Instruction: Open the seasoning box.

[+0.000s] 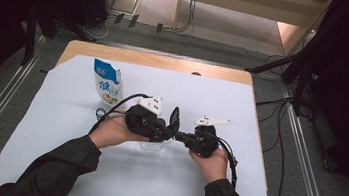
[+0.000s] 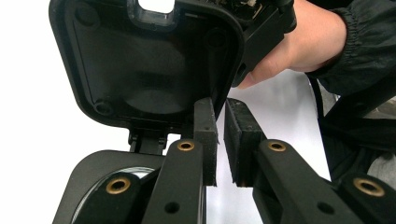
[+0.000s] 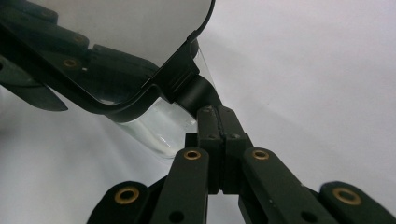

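A clear container (image 1: pixel 151 146) with a hinged black lid (image 1: pixel 175 116) sits mid-table between my two grippers. The lid (image 2: pixel 149 60) stands raised on its hinge above the container's black rim (image 2: pixel 93 170). My left gripper (image 2: pixel 222 105) has its jaws nearly together, pinching the lid's side edge at the tips. In the high view the left gripper (image 1: pixel 169 127) comes in from the left and the right gripper (image 1: pixel 181 137) from the right. My right gripper (image 3: pixel 217 112) is shut on the black hinge piece (image 3: pixel 196 93), beside the clear wall (image 3: pixel 159 128) and under the lid (image 3: pixel 140 91).
A blue and white milk pouch (image 1: pixel 107 85) stands upright at the back left of the white sheet (image 1: pixel 202 182). A small dark ring (image 1: pixel 99 113) lies in front of it. The wooden table edge (image 1: pixel 157 59) runs along the back. The other hand (image 2: pixel 303 42) shows behind the lid.
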